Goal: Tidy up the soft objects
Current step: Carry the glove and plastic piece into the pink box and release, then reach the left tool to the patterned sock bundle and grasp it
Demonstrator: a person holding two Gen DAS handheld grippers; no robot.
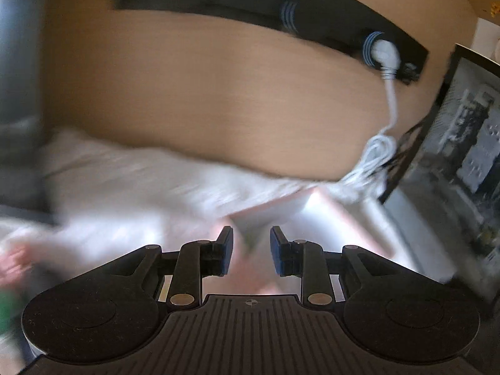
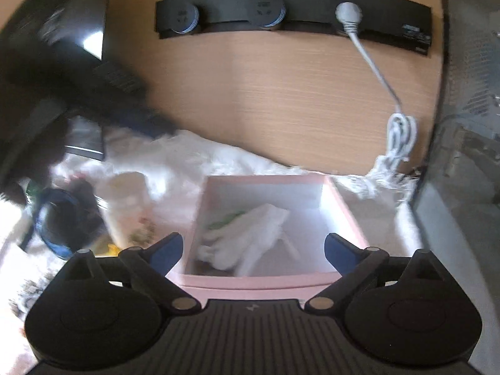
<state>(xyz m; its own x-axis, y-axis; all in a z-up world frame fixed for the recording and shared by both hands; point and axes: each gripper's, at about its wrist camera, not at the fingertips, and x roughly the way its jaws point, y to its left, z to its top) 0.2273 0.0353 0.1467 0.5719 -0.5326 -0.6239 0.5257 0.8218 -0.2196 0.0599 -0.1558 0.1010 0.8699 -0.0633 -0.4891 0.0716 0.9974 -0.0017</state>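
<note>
- Nearest to me in the right wrist view, my right gripper (image 2: 252, 245) has its blue-padded fingers (image 2: 167, 247) spread wide apart, with nothing between them.
- Just beyond those fingers sits a pink box (image 2: 350, 215), open at the top, white inside.
- Folded white cloth (image 2: 250, 234) lies in the box toward its left side, with a bit of green showing at its upper edge.
- White fluffy fabric (image 2: 193, 150) is heaped behind and to the left of the box, against the wooden wall panel (image 2: 281, 93).
- On that panel a black socket strip (image 2: 293, 22) carries a white plug (image 2: 347, 12); its white cable (image 2: 401, 134) hangs down to a coiled bundle near the box's far right corner.
- Left of the box I make out a blue-rimmed round object (image 2: 59, 222) and a pale packet (image 2: 131, 215), both blurred.
- In the left wrist view, my left gripper (image 1: 251, 247) has its fingers (image 1: 226, 247) a little apart, and the pads press on nothing.
- That view is heavily smeared: pink of the box (image 1: 337, 218) shows ahead, and white fabric (image 1: 140, 181) stretches across to the left.
- At right stands a dark framed panel (image 1: 453, 125), with the cable bundle (image 1: 375, 153) beside it.
</note>
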